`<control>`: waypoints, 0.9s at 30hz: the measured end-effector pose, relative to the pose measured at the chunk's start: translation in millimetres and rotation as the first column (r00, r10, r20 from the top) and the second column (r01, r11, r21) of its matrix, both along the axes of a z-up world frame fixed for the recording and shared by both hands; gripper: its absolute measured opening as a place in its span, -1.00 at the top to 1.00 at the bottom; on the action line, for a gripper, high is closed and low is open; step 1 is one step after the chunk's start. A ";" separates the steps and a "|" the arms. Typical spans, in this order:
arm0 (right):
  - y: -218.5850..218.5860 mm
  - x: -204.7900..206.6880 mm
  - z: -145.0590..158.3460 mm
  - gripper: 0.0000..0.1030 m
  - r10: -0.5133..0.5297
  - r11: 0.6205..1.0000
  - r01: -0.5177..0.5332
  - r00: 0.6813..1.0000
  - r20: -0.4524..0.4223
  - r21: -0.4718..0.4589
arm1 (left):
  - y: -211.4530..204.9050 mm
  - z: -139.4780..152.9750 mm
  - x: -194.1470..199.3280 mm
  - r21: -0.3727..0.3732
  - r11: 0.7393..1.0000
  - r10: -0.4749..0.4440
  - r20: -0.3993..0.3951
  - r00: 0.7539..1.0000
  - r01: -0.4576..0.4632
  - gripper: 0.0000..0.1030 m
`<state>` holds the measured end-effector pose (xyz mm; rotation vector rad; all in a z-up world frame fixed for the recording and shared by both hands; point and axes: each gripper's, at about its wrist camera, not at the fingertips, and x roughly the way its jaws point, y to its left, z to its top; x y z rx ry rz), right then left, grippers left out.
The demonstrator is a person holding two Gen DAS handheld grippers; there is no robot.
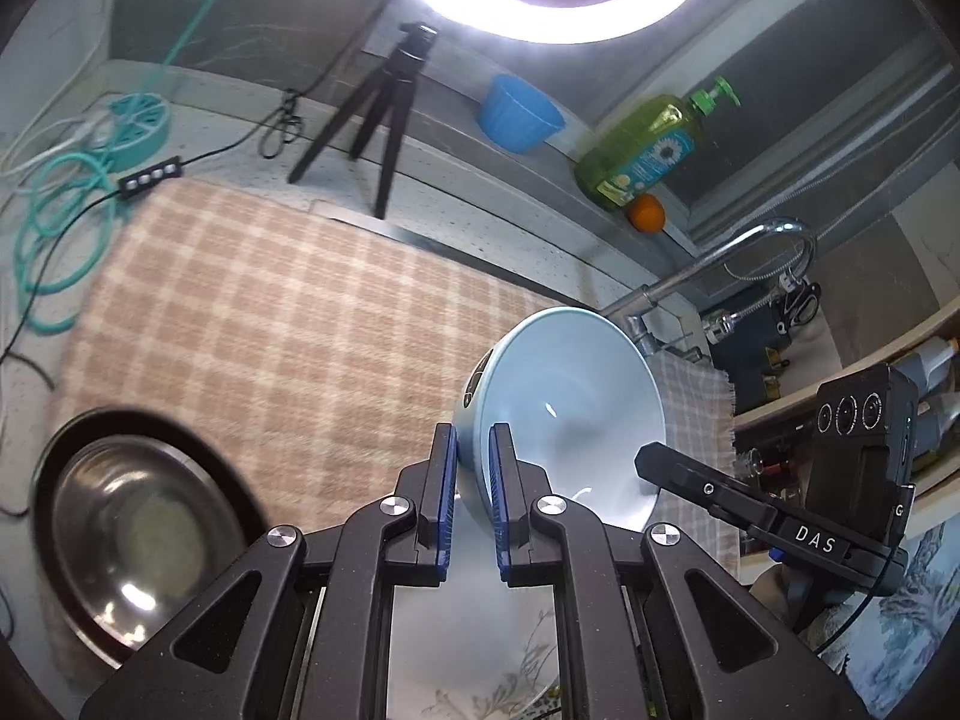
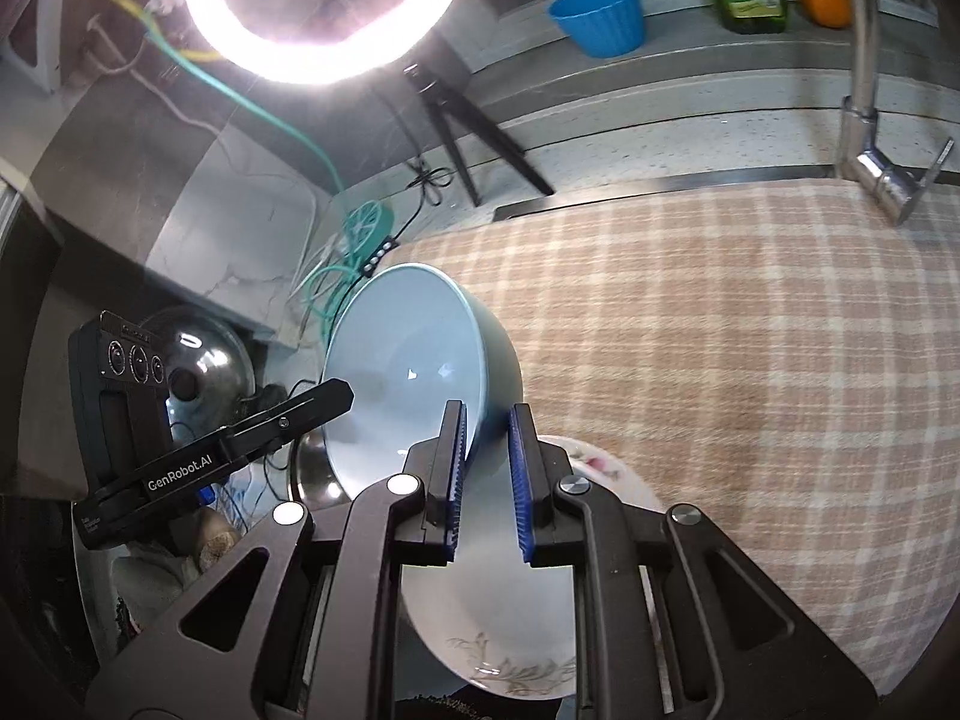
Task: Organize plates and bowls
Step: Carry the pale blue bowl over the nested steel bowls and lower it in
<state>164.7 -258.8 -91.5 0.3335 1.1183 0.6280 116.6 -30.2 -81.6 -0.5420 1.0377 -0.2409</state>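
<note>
A light blue bowl hangs tilted above the checked cloth, gripped from two sides. My left gripper is shut on its rim, the blue pads pressing either side of the wall. My right gripper is shut on the opposite rim. Each view shows the other gripper's finger at the far edge of the bowl. Below the bowl lies a white dish with a grey leaf pattern. A steel bowl sits on the cloth at lower left.
The pink checked cloth covers the counter. Behind it stand a black tripod, a blue cup, a green soap bottle and an orange. The faucet is at the right, teal cables at the left.
</note>
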 end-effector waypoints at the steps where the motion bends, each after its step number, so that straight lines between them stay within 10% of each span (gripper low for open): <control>1: 7.8 -2.6 0.6 0.72 0.016 1.000 -0.016 1.000 0.001 0.001 | 5.5 0.7 -4.8 0.002 1.000 0.009 0.002 1.000 -0.009 0.83; 27: 158.1 -28.9 -43.7 0.72 0.271 0.960 -0.275 0.959 -0.082 -0.053 | 127.0 -23.2 -82.7 0.025 0.972 0.234 -0.074 0.969 -0.233 0.82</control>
